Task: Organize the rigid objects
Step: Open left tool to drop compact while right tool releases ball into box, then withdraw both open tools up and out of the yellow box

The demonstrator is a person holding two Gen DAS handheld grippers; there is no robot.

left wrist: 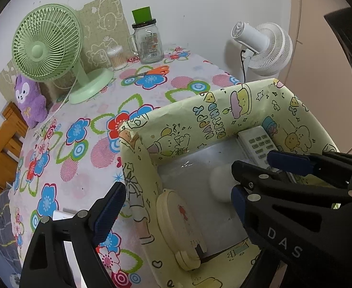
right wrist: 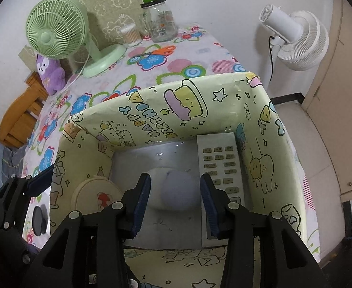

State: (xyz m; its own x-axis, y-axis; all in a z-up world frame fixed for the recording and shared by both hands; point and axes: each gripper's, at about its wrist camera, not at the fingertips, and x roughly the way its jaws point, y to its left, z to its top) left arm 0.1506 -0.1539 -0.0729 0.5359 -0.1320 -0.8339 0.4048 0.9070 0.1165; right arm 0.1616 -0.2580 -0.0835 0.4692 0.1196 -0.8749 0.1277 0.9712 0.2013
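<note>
A box (right wrist: 152, 105) wrapped in pale yellow birthday paper stands on the flowered tablecloth (left wrist: 85, 168). On its floor lie a white remote (right wrist: 220, 165) by the right wall and a white rounded object (right wrist: 178, 189) in the middle. A round cream case (right wrist: 95, 195) leans against the left wall. My right gripper (right wrist: 176, 192) reaches down into the box, open, its blue pads flanking the white rounded object without visibly pressing on it. My left gripper (left wrist: 176, 196) is wide open and empty, straddling the box's left wall (left wrist: 140, 168) above the cream case (left wrist: 178, 225).
A white card with a black round piece (right wrist: 39, 216) lies left of the box. Behind stand a green fan (left wrist: 46, 45), a purple plush (left wrist: 29, 100), a swab tub (left wrist: 117, 57), a glass jar (left wrist: 148, 43) and orange scissors (left wrist: 156, 70). A white fan (left wrist: 264, 45) stands past the table's right edge.
</note>
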